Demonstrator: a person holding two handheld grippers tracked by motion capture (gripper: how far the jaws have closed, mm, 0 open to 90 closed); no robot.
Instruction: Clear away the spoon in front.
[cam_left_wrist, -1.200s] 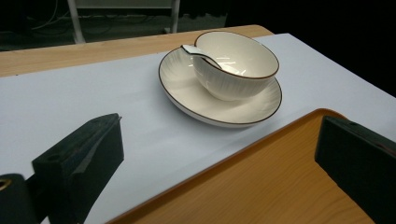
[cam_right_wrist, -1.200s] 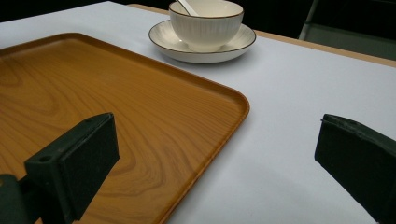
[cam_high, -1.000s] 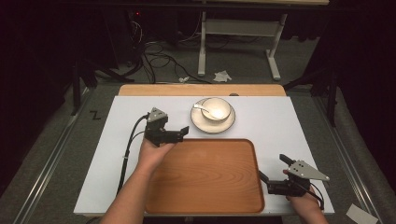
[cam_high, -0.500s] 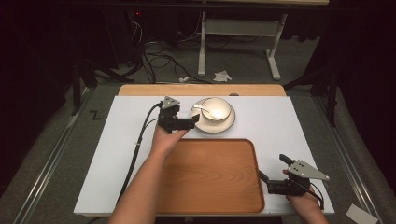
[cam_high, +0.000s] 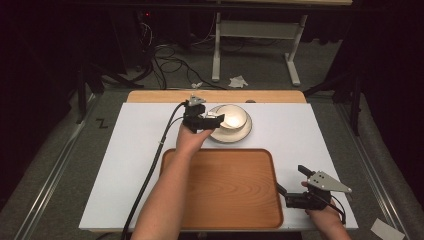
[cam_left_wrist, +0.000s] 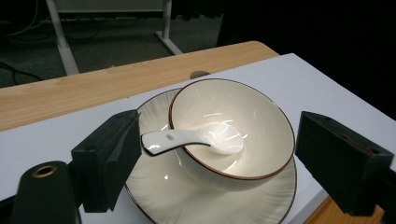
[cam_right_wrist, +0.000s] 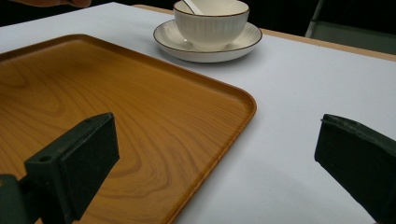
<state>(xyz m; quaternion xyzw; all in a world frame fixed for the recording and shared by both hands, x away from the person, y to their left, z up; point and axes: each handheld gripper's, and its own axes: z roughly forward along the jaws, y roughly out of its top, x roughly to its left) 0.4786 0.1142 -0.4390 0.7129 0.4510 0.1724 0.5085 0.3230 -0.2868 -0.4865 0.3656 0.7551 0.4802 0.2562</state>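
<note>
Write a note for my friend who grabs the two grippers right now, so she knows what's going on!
Left gripper: open, jaws either side of the cream ceramic bowl with a dark rim, nothing gripped.
Right gripper: open, holding nothing, at the near right corner of the brown wooden tray.
The bowl sits on a matching white saucer behind the tray; a white ceramic spoon lies in the bowl, handle over the rim.
Done: nothing moved onto the tray.
Left: probably grip the bowl or spoon and set it on the tray.

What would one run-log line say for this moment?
left gripper: open, around bowl | spoon: in bowl | bowl: on saucer | right gripper: open, beside tray
</note>
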